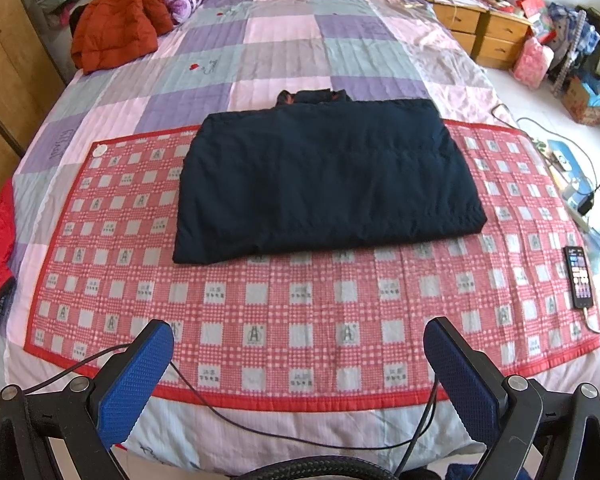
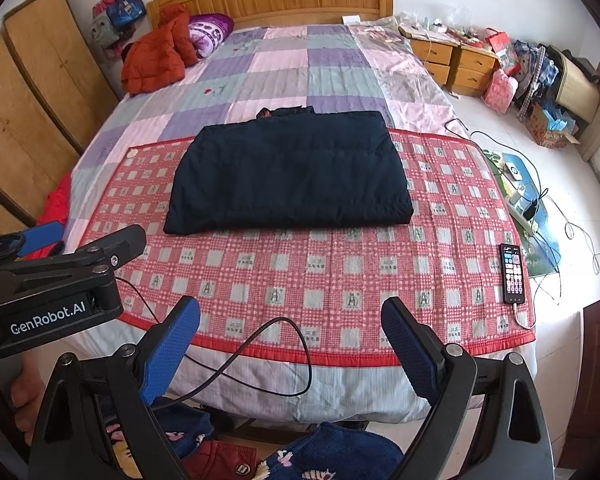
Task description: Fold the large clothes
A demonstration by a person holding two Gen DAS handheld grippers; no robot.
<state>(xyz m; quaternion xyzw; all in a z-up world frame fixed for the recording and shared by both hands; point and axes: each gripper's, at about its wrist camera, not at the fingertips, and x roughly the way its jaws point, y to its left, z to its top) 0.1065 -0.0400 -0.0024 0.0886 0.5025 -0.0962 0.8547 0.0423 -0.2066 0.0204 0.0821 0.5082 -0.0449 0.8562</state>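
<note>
Lying folded into a dark rectangle, the jacket [image 1: 324, 176] rests on the red checked mat [image 1: 300, 320] across the bed [image 1: 284, 40], collar toward the headboard. Left tongs [image 1: 300, 368] and right tongs [image 2: 292, 344] both gape wide, holding nothing, near the bed's foot. A phone [image 2: 513, 274] lies at the mat's right edge

left hand-held gripper [image 1: 300, 364] gaping, right hand-held gripper [image 2: 296, 344] gaping

Bed [image 1: 284, 52], red checked mat [image 1: 300, 312], folded dark jacket [image 1: 324, 176], phone [image 1: 579, 277], possibly charging
</note>
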